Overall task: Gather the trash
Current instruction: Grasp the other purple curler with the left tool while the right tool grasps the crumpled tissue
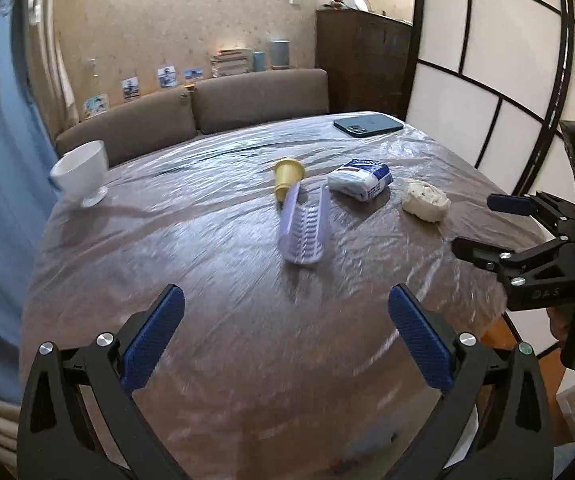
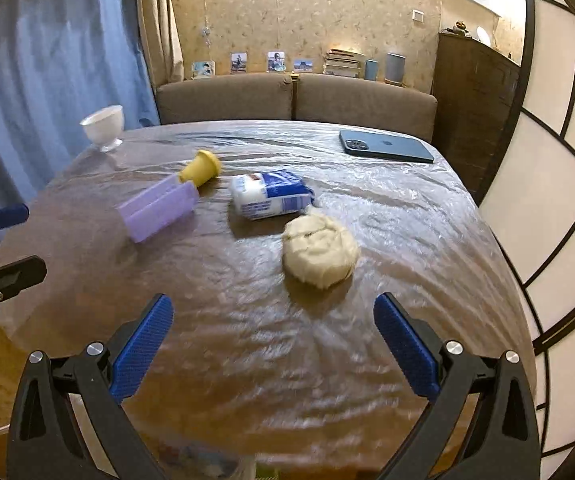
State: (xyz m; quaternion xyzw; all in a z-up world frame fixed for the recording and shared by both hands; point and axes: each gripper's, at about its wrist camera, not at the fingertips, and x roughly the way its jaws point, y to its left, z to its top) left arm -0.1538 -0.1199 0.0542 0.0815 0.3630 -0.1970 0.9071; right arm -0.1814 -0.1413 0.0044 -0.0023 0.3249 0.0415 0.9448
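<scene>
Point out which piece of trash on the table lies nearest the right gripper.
The crumpled cream paper wad, just ahead of the open right gripper. The blue-and-white packet, lilac plastic tray and tipped yellow cup lie farther back.

Two hand-held grippers share one build. The left gripper [image 1: 287,336] and right gripper [image 2: 273,344] each have matte black angular arms with triangular cut-outs, round silver screws at the joints, and blue textured pads [image 1: 153,338]. A small green light glows on the right gripper's black body.
</scene>
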